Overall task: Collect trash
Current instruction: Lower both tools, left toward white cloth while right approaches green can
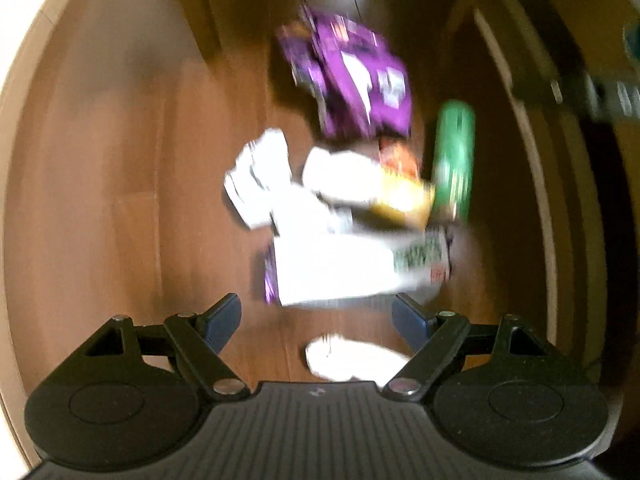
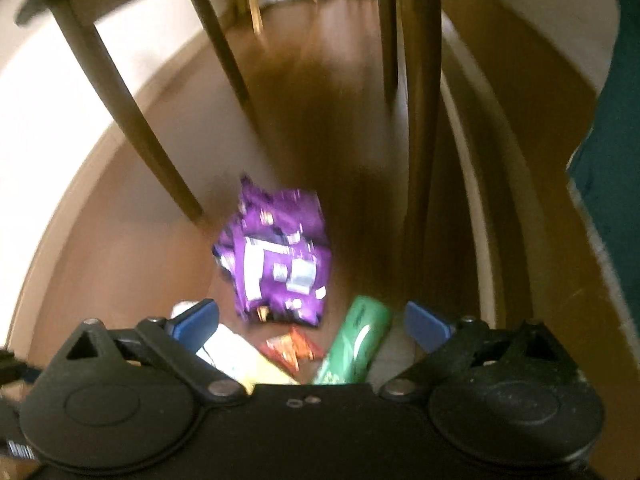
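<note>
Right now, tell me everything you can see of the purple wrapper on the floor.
The purple wrapper is a crumpled snack bag, shiny like foil or plastic film, printed with white and silvery patches; motion blur hides any lettering. It lies flat on the brown wooden floor, at the far end of the litter pile, near a chair leg. A green can lies to its right. Its near edge seems to meet a small orange wrapper. Neither gripper touches it.

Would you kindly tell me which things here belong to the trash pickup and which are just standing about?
Trash to collect: purple wrapper, green can, white crumpled paper, orange packet.

Just there: chair legs, wooden floor.
</note>
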